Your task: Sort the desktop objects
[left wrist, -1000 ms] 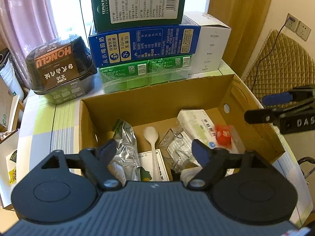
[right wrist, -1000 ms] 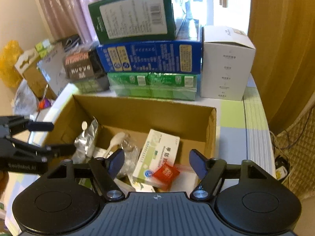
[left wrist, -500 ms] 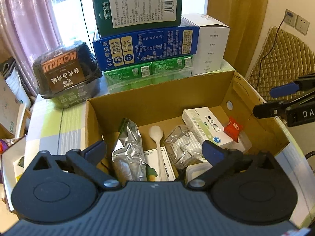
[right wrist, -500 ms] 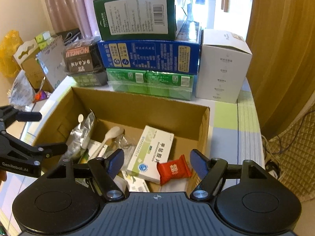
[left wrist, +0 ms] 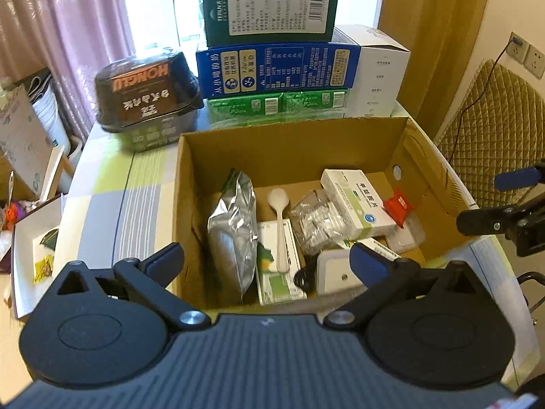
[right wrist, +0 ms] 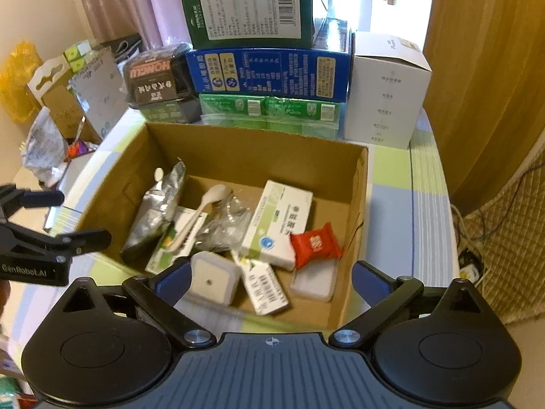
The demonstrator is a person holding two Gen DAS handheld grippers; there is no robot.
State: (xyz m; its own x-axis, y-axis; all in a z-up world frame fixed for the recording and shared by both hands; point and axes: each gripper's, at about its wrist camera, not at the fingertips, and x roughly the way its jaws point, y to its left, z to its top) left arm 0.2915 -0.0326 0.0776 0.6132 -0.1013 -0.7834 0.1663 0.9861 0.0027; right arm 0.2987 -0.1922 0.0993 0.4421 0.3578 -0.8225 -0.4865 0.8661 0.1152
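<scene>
Cardboard box [right wrist: 356, 201] holds silver pouch [right wrist: 155, 211], spoon [right wrist: 201, 209], seemingly medicine cartons [right wrist: 279, 223]

Window [left wrist: 163, 3]: far wall, bright daylight
Curtains: mauve curtain [left wrist: 64, 34] at left, ochre drape [left wrist: 429, 34] at right
Wall [left wrist: 511, 0]: cream, with wall sockets [left wrist: 526, 55] (one cable plugged in)
Seat: quilted olive chair back [left wrist: 494, 129], right
Table [right wrist: 415, 211]: pale checked cloth

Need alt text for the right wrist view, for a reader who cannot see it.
An open right claw hovers empty above a cardboard box holding a red packet, a white medicine box, a plastic spoon and a foil pouch. Stacked cartons stand behind.
</scene>
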